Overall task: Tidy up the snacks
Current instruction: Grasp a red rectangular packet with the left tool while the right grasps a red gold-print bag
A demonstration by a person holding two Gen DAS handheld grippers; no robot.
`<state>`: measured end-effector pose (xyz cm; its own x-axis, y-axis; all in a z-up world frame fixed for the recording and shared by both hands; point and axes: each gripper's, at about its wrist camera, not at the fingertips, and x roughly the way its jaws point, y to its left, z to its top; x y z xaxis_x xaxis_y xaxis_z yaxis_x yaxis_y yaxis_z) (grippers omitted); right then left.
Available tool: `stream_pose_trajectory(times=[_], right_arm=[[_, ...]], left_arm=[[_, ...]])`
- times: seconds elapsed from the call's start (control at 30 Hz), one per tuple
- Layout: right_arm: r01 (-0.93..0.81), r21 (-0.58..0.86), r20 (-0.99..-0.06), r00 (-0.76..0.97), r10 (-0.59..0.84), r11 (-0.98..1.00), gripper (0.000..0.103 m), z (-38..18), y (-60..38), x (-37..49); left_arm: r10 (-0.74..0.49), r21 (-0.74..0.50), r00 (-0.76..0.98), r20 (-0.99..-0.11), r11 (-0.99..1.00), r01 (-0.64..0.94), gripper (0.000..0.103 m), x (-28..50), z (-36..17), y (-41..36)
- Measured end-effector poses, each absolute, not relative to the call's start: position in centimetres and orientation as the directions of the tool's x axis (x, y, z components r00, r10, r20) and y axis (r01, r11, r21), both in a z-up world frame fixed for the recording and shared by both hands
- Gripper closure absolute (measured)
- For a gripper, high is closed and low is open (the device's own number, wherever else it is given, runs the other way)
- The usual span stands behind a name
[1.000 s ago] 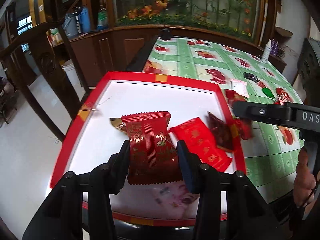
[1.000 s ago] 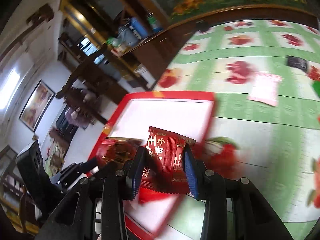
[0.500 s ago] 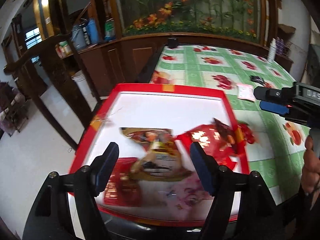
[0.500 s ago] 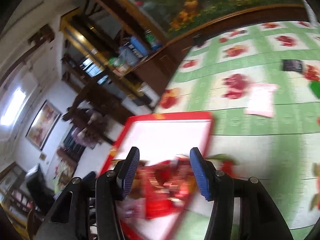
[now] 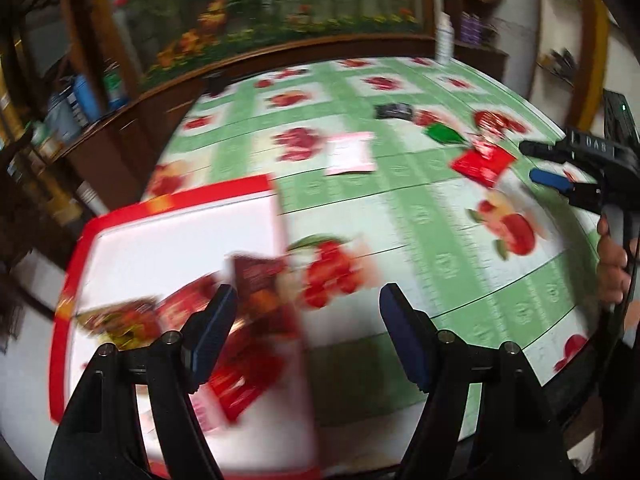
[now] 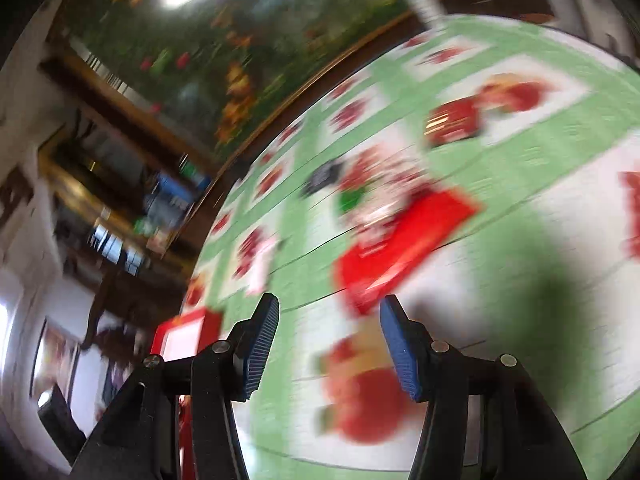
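Observation:
A red-rimmed white tray [image 5: 176, 204] sits at the table's near left corner and holds several red and gold snack packets [image 5: 256, 280]. My left gripper [image 5: 308, 304] is open and empty, above the tray's right edge. My right gripper [image 6: 326, 322] is open and empty over the tablecloth; it also shows in the left wrist view [image 5: 560, 164] at the far right. A red packet [image 6: 404, 248] lies just ahead of it, also seen from the left wrist [image 5: 482, 164]. A pink packet [image 5: 350, 152], a green one [image 5: 442, 134] and a black one [image 5: 394, 110] lie further back.
The table carries a green-and-white fruit-print cloth [image 5: 440, 240]. A dark wooden cabinet with a flower painting [image 5: 280, 12] stands behind it. A white bottle [image 5: 444, 40] stands at the far edge. Another red packet [image 6: 456, 122] lies far right. Both views are motion-blurred.
Both grippers let go of their red packets into the tray, opened, and swung right toward the loose packets on the cloth.

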<state>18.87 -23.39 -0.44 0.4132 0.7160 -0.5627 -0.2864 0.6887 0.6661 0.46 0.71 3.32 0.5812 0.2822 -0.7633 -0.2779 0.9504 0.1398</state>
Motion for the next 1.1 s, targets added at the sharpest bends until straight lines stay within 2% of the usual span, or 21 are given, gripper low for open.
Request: stream_pose_trajectory(times=[0.17, 0.27, 0.37, 0.6, 0.73, 0.83, 0.9, 1.0, 1.1], right_arm=[[-0.193, 0.709, -0.539, 0.473, 0.697, 0.678, 0.044, -0.6, -28.0, 22.7], [-0.149, 0.693, -0.562, 0.500, 0.658, 0.705, 0.039, -0.2, -29.2, 25.6], [-0.123, 0.680, -0.581, 0.509, 0.634, 0.722, 0.039, 0.0, -29.3, 28.7], [-0.200, 0.578, -0.615, 0.531, 0.583, 0.791, 0.039, 1.1, -26.7, 34.6], [-0.234, 0.539, -0.628, 0.528, 0.572, 0.809, 0.039, 0.5, -24.8, 37.3], [-0.242, 0.519, -0.671, 0.480, 0.566, 0.820, 0.053, -1.2, -23.1, 38.5], [-0.276, 0.504, -0.688, 0.445, 0.573, 0.819, 0.072, -2.1, -22.2, 38.2], [-0.331, 0.478, -0.703, 0.411, 0.580, 0.814, 0.073, -2.0, -21.2, 37.2], [-0.366, 0.522, -0.696, 0.340, 0.633, 0.771, 0.077, -2.3, -20.4, 36.3]], left_arm=[[0.202, 0.129, 0.607, -0.769, 0.978, -0.162, 0.030, 6.3, 3.4, -3.3], [0.123, 0.075, 0.639, -0.760, 0.992, -0.103, 0.030, 9.2, 3.3, -4.7], [0.039, 0.018, 0.672, -0.739, 0.999, -0.038, 0.030, 12.6, 3.4, -6.2], [-0.047, 0.016, 0.707, -0.705, 0.996, 0.082, 0.030, 18.3, 3.0, -9.0], [-0.104, -0.030, 0.680, -0.726, 0.992, 0.119, 0.030, 21.4, 1.7, -10.1], [-0.122, -0.064, 0.634, -0.764, 0.992, 0.113, 0.030, 23.1, 0.3, -10.6], [-0.174, -0.136, 0.612, -0.771, 0.985, 0.109, 0.030, 23.4, -0.7, -10.1], [-0.177, -0.139, 0.620, -0.764, 0.984, 0.110, 0.032, 22.7, -0.5, -9.9], [-0.158, -0.098, 0.611, -0.776, 0.987, 0.131, 0.044, 21.7, -0.5, -10.2]])
